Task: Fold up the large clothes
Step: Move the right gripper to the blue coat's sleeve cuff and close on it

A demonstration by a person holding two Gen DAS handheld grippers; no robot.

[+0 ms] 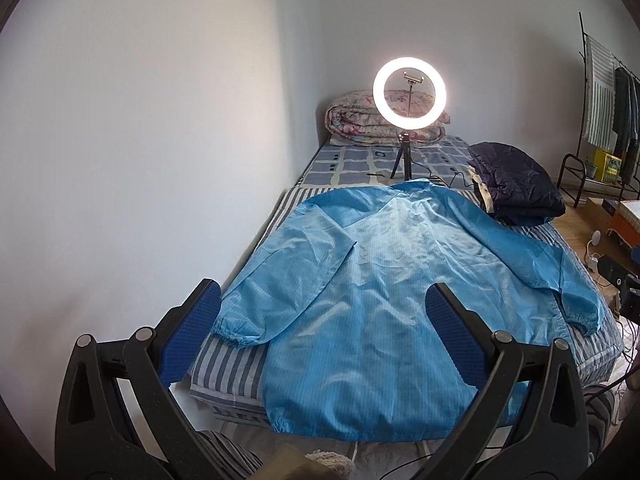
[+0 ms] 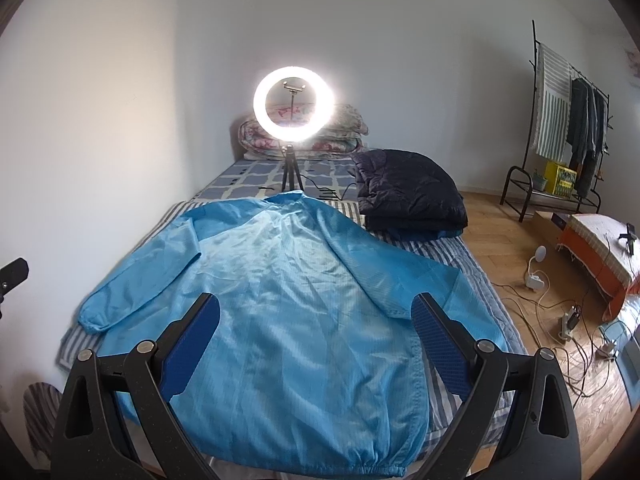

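A large light-blue jacket (image 1: pixel 384 280) lies spread flat, back side up, on a striped bed (image 1: pixel 228 364), its hem toward me and its collar at the far end. Both sleeves stretch out sideways. My left gripper (image 1: pixel 320 300) hovers open above the hem's left part, blue pads wide apart, holding nothing. In the right wrist view the same jacket (image 2: pixel 280 300) fills the middle, with its left sleeve cuff (image 2: pixel 92 316) near the wall. My right gripper (image 2: pixel 316 308) is open over the lower half of the jacket and is empty.
A lit ring light (image 2: pixel 294 110) on a small tripod stands on the bed behind the collar. A folded dark quilted jacket (image 2: pixel 412 196) sits at the far right of the bed, rolled floral bedding (image 1: pixel 360 120) at the head. A clothes rack (image 2: pixel 568 120), cables and boxes are on the wooden floor at right.
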